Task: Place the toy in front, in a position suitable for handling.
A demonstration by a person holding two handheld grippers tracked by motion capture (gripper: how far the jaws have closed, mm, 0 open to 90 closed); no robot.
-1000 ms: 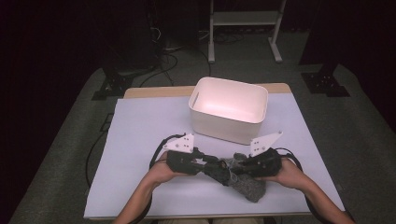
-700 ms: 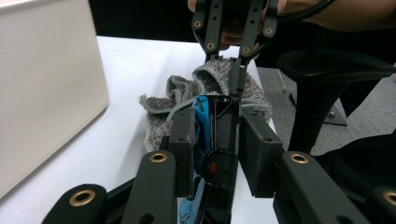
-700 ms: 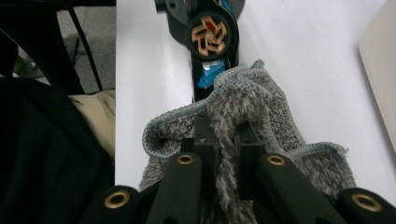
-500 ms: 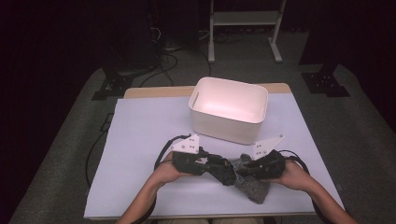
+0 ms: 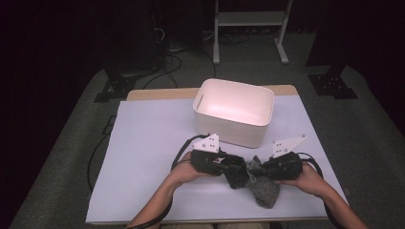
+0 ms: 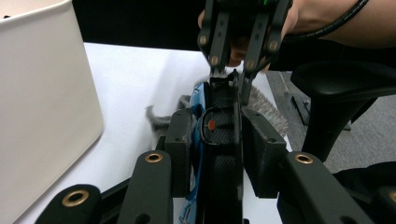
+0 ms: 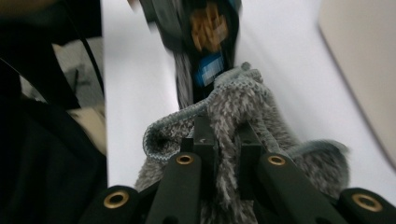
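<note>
Right in front of the white bin [image 5: 234,114]: both grippers clamped on clothing.

Inside the bin, bare pale walls and floor, no contents to see. Just before its near wall, on the white table cover [image 5: 143,157], left gripper [image 5: 228,168] pinched tight on a black item with blue trim [image 6: 219,135], bearing a small orange dot; no readable writing. Beside it, right gripper [image 5: 267,171] shut on a fuzzy grey knit sock [image 7: 233,107], hanging down toward the cover, well apart from the bin's inside.

Grey fuzzy sock [image 5: 265,190], perhaps blue-trimmed black sock [image 6: 219,140], white bin [image 5: 234,112]
</note>
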